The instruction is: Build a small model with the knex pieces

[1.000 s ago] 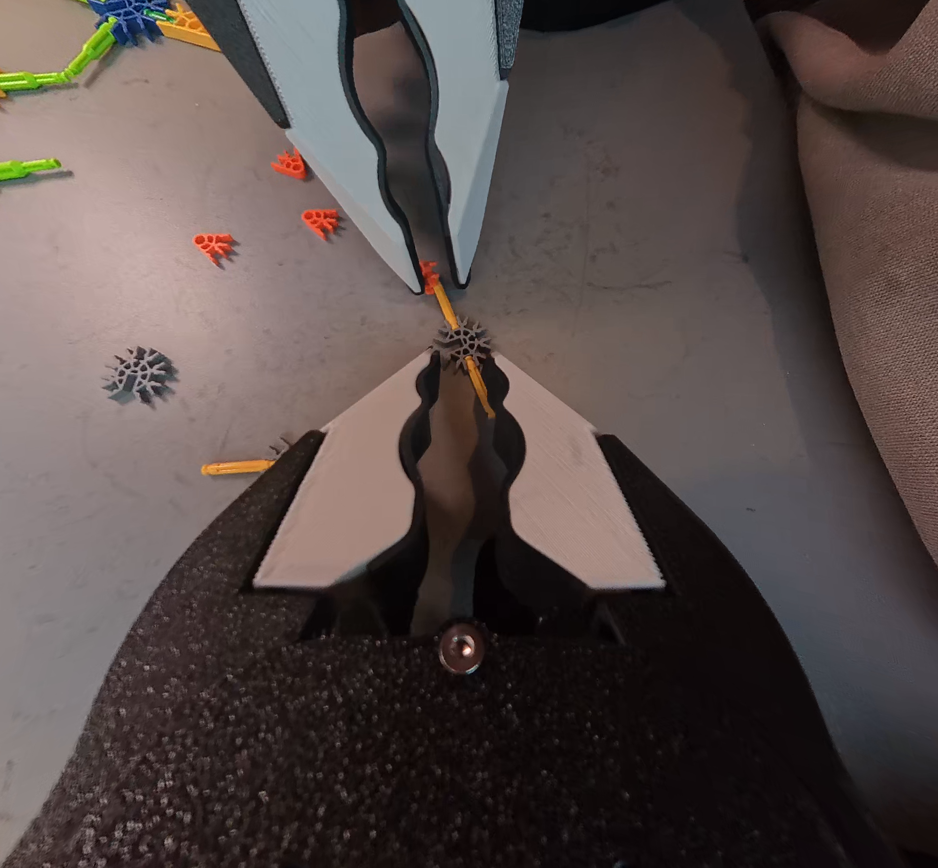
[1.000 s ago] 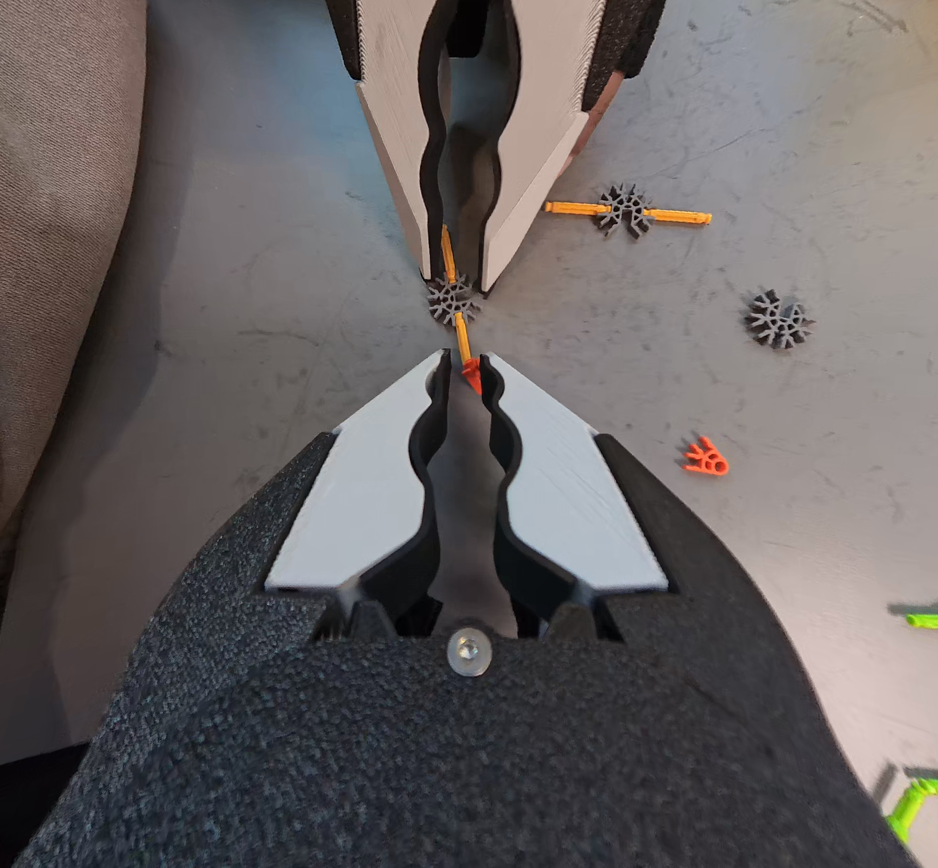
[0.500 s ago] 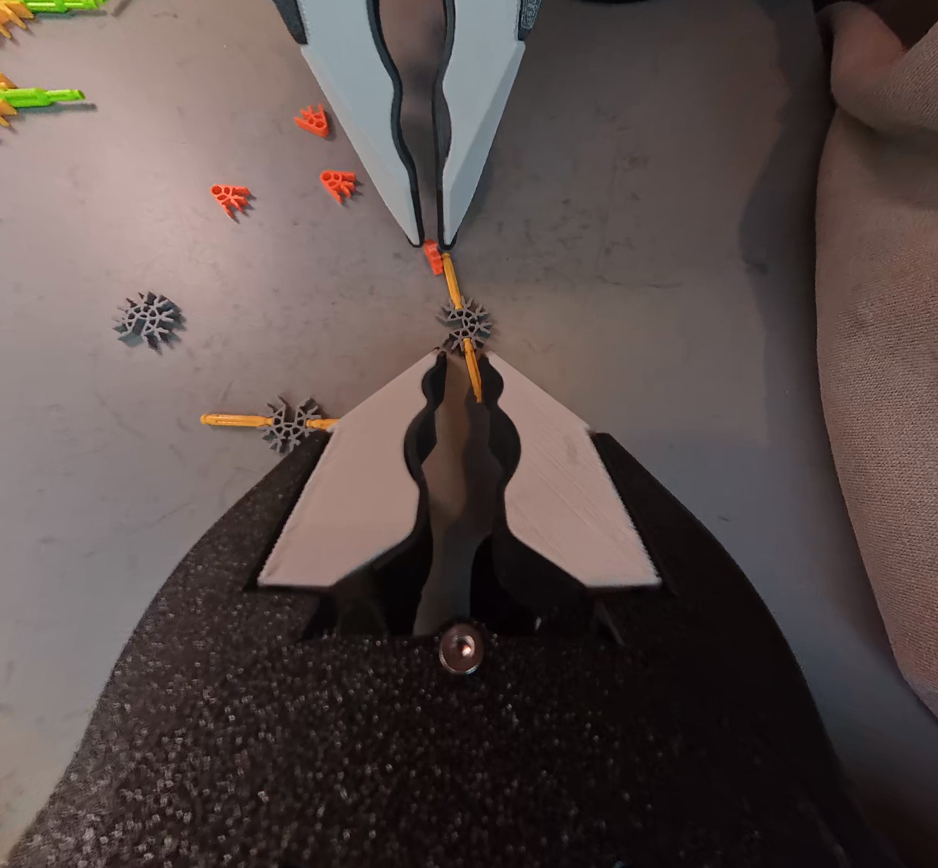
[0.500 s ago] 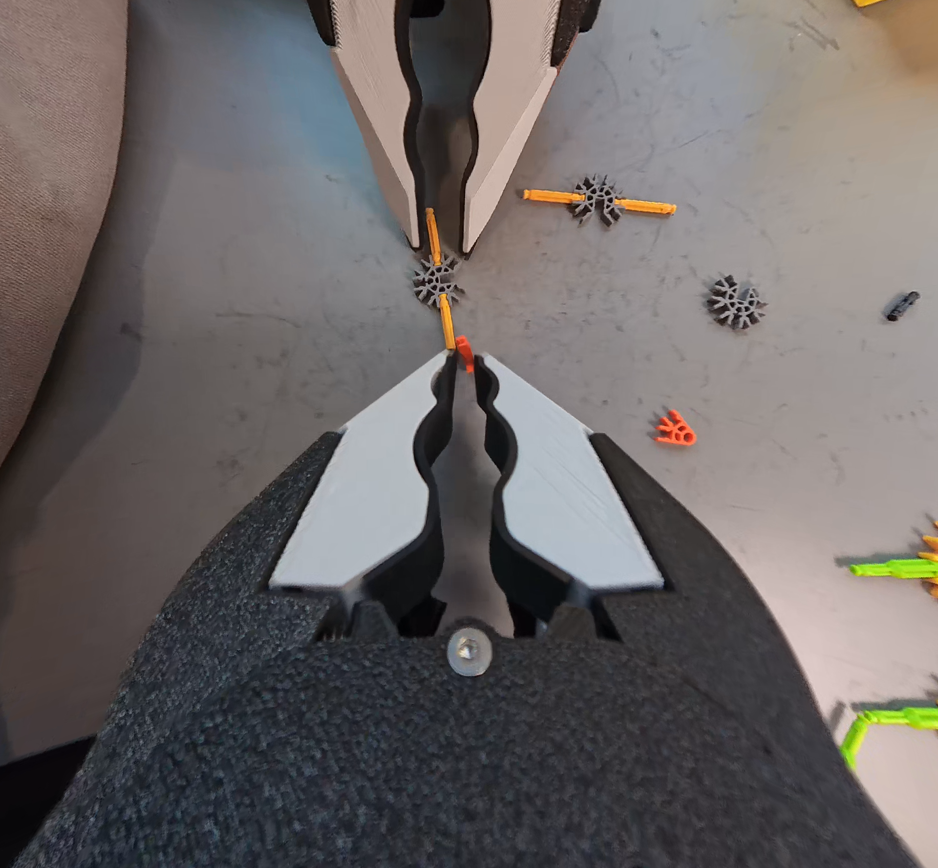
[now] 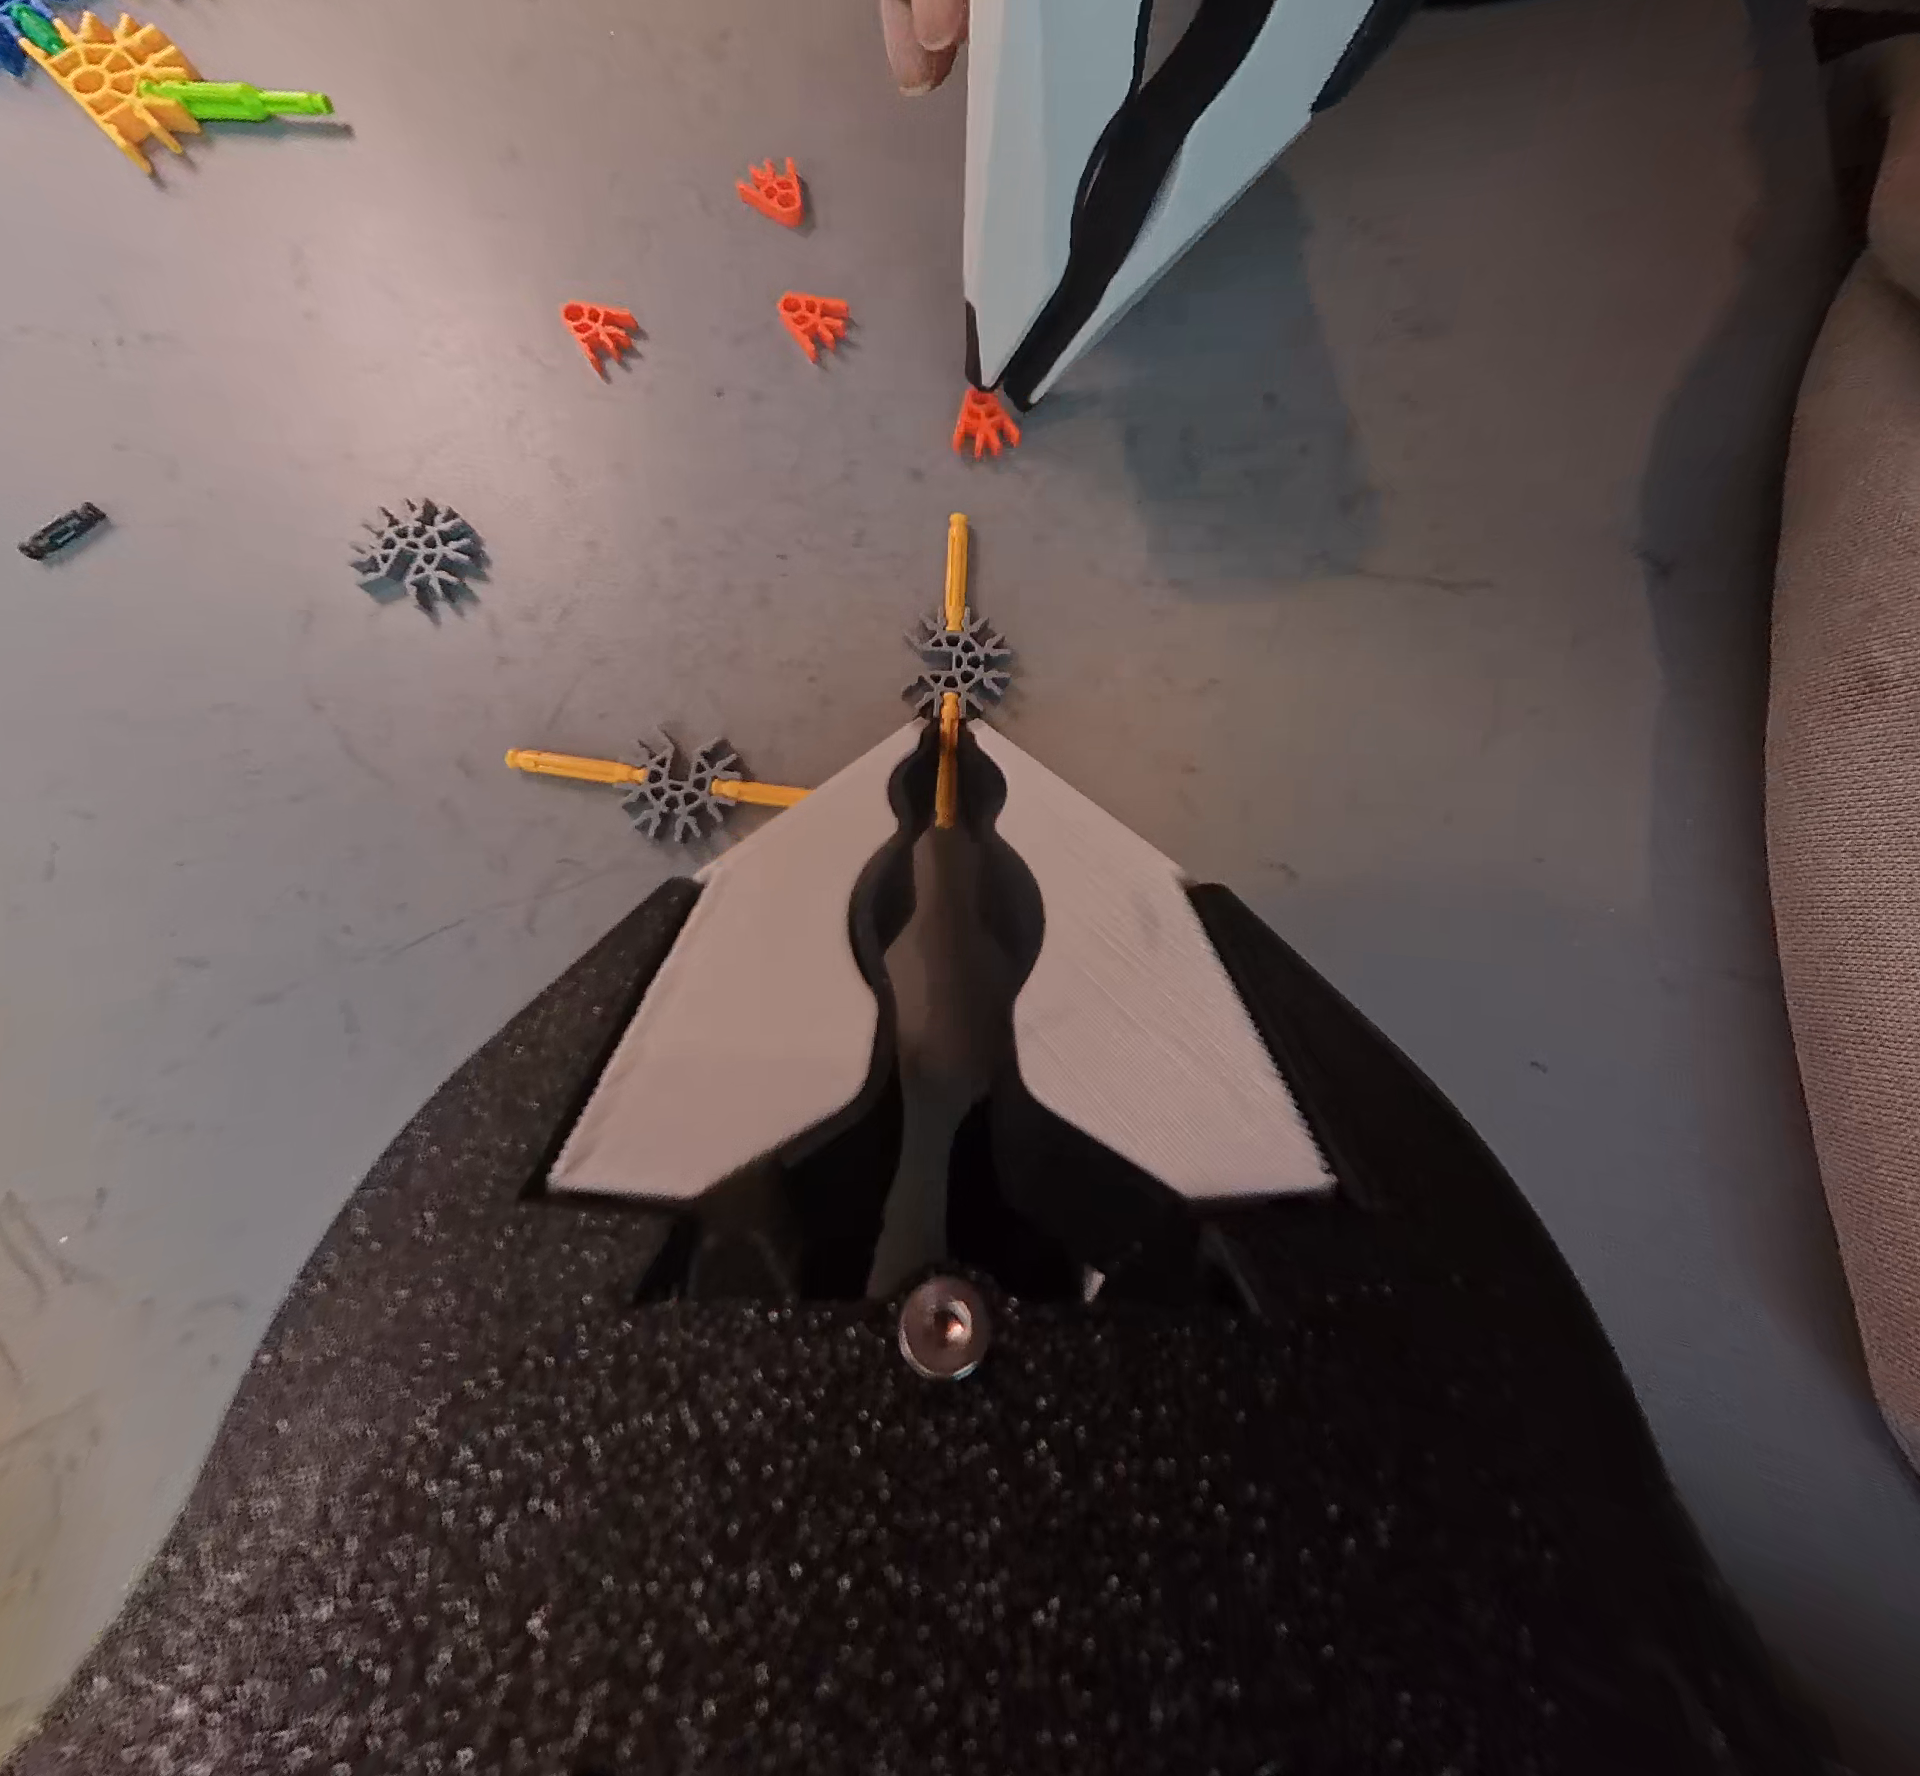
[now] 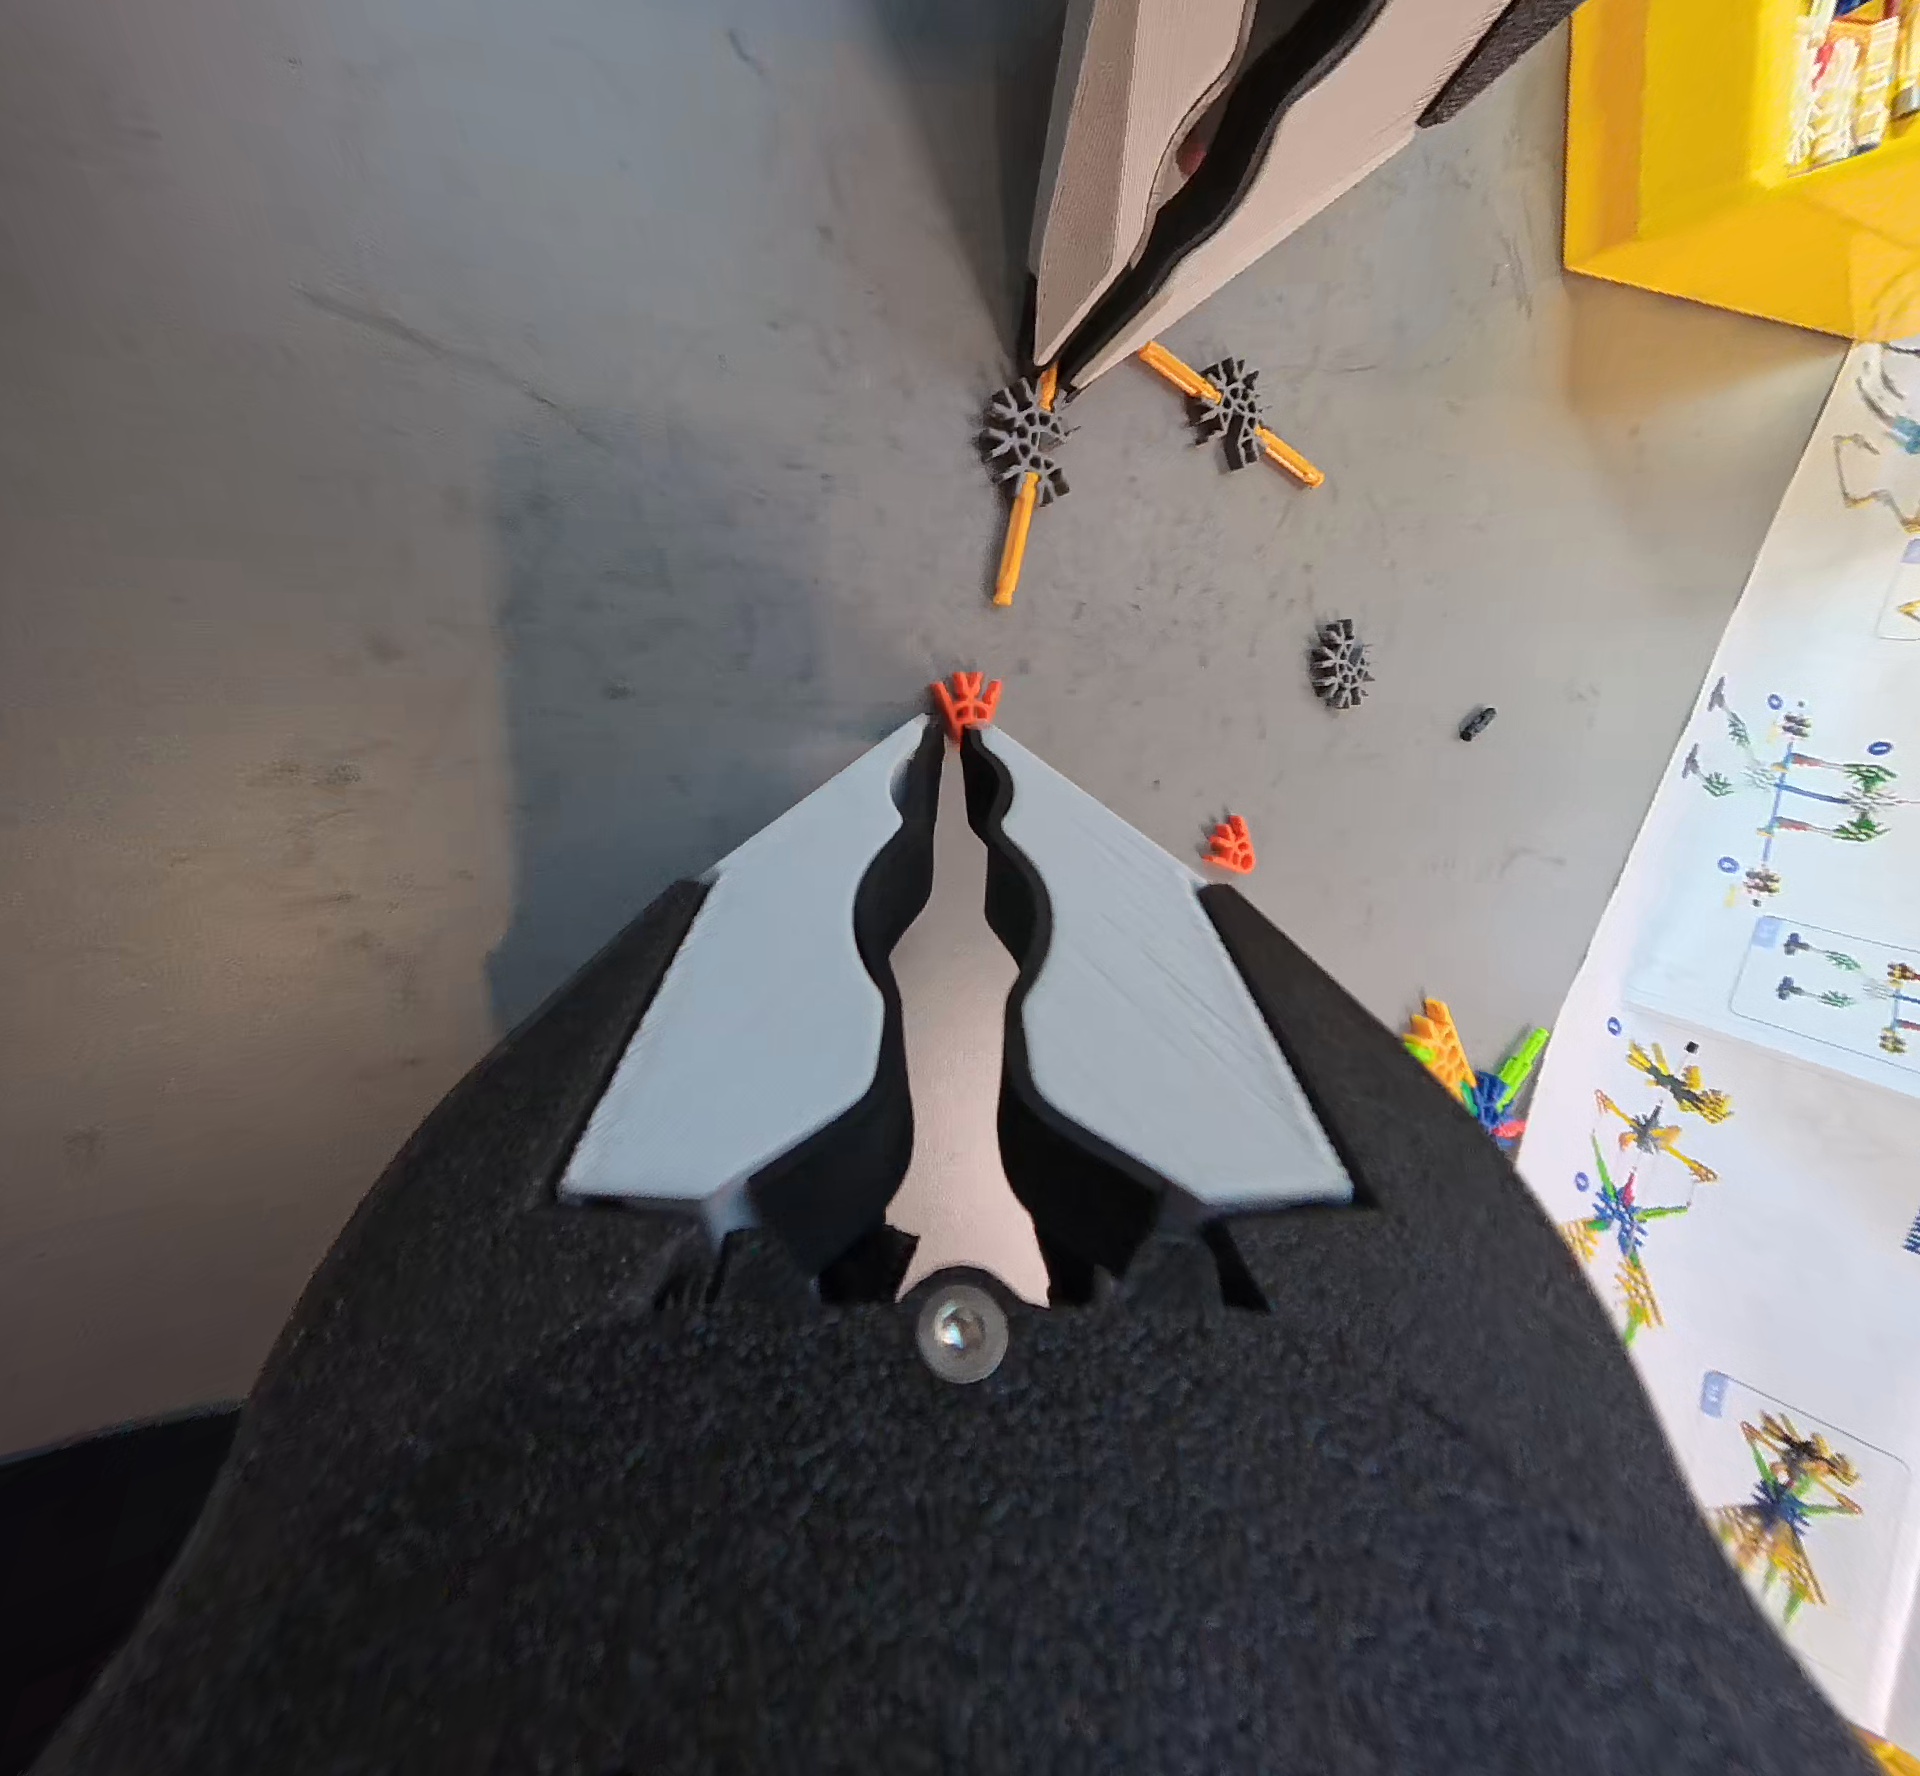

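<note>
My left gripper [image 5: 948, 739] is shut on a yellow rod [image 5: 945, 776] that runs through a grey snowflake connector [image 5: 958, 664]; the rod's far end [image 5: 956, 554] sticks out bare. My right gripper [image 6: 954, 734] is shut on a small orange fan-shaped connector [image 6: 966, 696], held apart from the rod's free end [image 6: 1016, 547]. In the left wrist view the right gripper [image 5: 995, 388] shows at the top with the orange connector [image 5: 985, 422] at its tips. In the right wrist view the left gripper [image 6: 1049, 367] holds the grey connector assembly [image 6: 1023, 443].
On the grey table lie a second grey connector with yellow rods [image 5: 681, 784], a loose grey connector [image 5: 421, 550], three loose orange connectors [image 5: 810, 320], a small black piece [image 5: 62, 529] and yellow-green assemblies [image 5: 156, 79]. A yellow parts box [image 6: 1745, 116] and an instruction sheet [image 6: 1766, 1051] sit at the right. Beige cloth [image 5: 1849, 687] is nearby. The tips of one gripper are about 7 cm away from the tips of the other.
The orange connector was against the rod's end; now the right gripper has drawn back and to the side with it, leaving a gap. The rod assembly has turned straighter in the left gripper.
</note>
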The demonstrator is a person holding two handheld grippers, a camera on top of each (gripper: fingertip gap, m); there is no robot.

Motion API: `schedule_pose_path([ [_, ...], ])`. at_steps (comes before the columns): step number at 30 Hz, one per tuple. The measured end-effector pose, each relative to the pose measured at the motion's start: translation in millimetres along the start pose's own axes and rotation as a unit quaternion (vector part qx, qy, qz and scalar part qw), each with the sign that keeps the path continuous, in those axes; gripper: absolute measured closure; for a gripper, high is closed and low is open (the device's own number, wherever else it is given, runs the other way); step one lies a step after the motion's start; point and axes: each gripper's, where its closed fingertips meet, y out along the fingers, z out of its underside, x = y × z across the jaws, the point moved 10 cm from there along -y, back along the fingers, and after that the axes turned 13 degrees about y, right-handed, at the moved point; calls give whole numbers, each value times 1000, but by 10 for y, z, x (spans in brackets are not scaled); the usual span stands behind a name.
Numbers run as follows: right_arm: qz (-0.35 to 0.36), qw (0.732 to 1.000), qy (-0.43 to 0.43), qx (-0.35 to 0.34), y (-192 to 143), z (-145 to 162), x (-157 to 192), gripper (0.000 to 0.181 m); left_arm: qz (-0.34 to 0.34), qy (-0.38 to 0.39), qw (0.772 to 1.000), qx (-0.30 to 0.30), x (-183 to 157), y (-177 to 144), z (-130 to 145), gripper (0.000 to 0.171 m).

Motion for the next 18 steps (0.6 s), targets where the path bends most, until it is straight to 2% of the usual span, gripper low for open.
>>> schedule_pose_path([
  [4, -30, 997, 58, -30, -63, -6, 0, 168, -1, -6, 1000, -10, -5, -12, -6, 169],
  [6, -34, 992, 108, -50, -89, 21, -72, 167, -5, -8, 1000, -18, -7, -14, -23, 169],
  [11, -80, 975, 200, -50, 6, 99, -178, 164, -16, -1, 999, -36, -7, 4, -78, 168],
  [18, -147, 971, 181, -52, 122, -3, -185, 171, 0, 24, 999, -38, -39, -8, -82, 169],
])
